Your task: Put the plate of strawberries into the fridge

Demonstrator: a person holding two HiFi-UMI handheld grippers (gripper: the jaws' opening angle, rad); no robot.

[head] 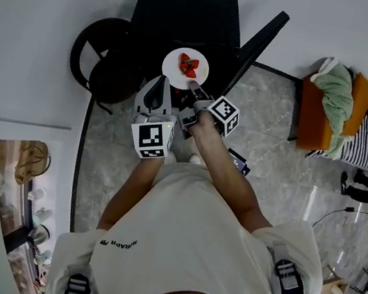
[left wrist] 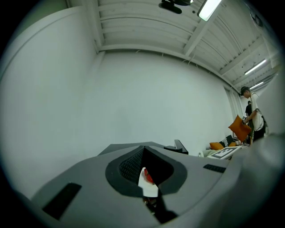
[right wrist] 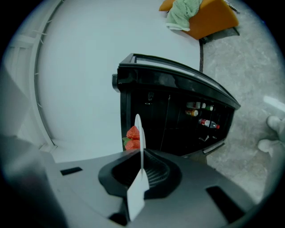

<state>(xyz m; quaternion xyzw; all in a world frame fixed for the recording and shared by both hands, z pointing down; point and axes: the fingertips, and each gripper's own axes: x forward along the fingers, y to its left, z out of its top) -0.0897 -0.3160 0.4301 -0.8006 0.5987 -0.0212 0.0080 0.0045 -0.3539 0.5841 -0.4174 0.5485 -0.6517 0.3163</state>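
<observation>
strawberries (head: 188, 65) on plate (head: 172, 72) | plate before fridge (head: 187, 9) | chair (head: 311, 116) right of fridge

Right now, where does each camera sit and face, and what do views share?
Head view: on the person's head, facing steeply down at the fridge; shows torso, left tongs, right tongs.
Left gripper view: on left tongs, facing wall and ceiling; own jaws show.
Right gripper view: on right tongs, facing the open fridge; own jaws show.
Shared: all three show the plate of strawberries.
</observation>
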